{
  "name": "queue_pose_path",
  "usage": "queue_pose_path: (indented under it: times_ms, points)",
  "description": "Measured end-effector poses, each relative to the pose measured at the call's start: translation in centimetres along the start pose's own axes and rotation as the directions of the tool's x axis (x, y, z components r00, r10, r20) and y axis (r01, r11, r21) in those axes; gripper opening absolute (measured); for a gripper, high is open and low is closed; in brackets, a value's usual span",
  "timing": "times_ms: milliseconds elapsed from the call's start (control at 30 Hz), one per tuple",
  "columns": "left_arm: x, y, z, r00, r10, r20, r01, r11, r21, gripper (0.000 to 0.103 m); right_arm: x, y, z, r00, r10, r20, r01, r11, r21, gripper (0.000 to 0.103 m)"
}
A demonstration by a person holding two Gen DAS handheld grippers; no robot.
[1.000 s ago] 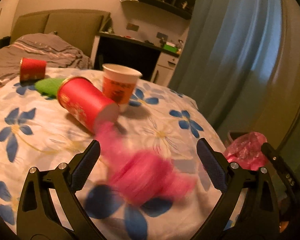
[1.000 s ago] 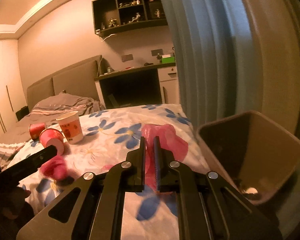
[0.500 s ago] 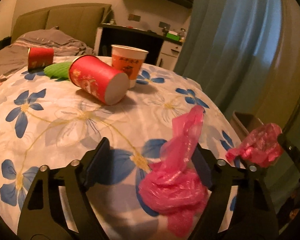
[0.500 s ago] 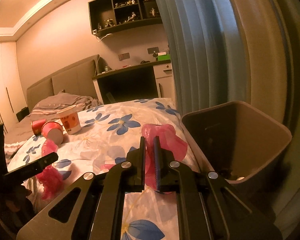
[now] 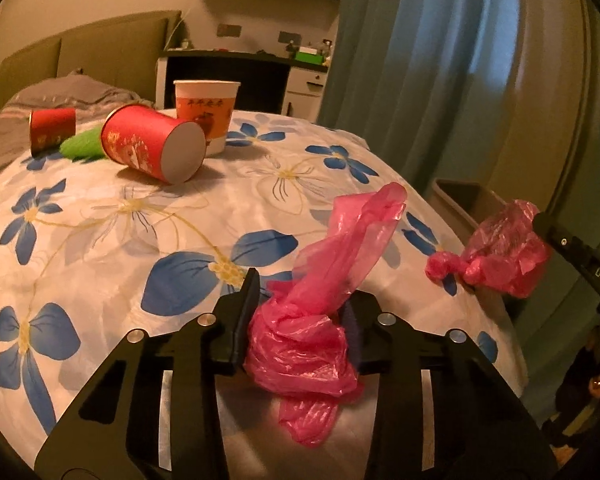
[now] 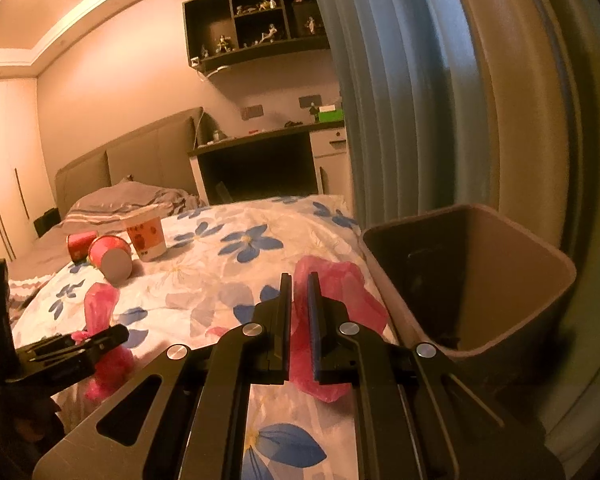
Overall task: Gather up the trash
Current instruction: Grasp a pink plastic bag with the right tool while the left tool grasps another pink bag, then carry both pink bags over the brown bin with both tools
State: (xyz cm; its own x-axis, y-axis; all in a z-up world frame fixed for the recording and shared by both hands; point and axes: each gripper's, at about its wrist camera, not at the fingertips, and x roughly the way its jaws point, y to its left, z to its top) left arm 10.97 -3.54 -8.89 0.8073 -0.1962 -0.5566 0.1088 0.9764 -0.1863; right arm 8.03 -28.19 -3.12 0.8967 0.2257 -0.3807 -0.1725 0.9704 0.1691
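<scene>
A crumpled pink plastic bag (image 5: 300,344) sits between the fingers of my left gripper (image 5: 302,292), just above the flowered bedspread (image 5: 100,240). Its jaws are closing and the pads squeeze the bag, whose loose end sticks up. My right gripper (image 6: 299,280) is shut on a second pink bag (image 6: 340,292), also seen as the second pink bag (image 5: 504,248) at the bed's right edge. The brown bin (image 6: 460,216) stands open right beside that gripper. In the right wrist view, my left gripper (image 6: 100,340) is low at the left with its bag.
A red cup (image 5: 152,148) lies on its side on the bed. An upright white and orange cup (image 5: 206,112), another red cup (image 5: 52,128) and a green scrap (image 5: 82,146) are behind it. A blue curtain (image 5: 420,60) hangs beside the bed and bin.
My left gripper's jaws have come together around the pink bag, which now sits pinched between them. The right gripper has edged closer to the bin, still holding its bag.
</scene>
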Motion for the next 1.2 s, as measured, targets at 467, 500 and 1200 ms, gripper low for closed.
queue_pose_path:
  times_ms: [467, 500, 1200]
  points:
    - [-1.2, -0.6, 1.1, 0.999, -0.010, 0.033, 0.011, 1.000, -0.010, 0.032, -1.0, -0.5, 0.5, 1.000, -0.017, 0.021, 0.017, 1.000, -0.002, 0.003]
    - [-1.2, -0.7, 1.2, 0.999, -0.011, 0.037, 0.012, 1.000, -0.010, 0.032, -1.2, -0.5, 0.6, 0.999, -0.020, 0.025, 0.020, 1.000, -0.002, 0.003]
    - [-3.6, -5.3, 4.3, 0.987, -0.106, 0.123, 0.096, 0.992, 0.080, 0.032, -4.5, -3.8, 3.0, 0.986, -0.114, 0.124, 0.112, 0.993, 0.026, 0.003]
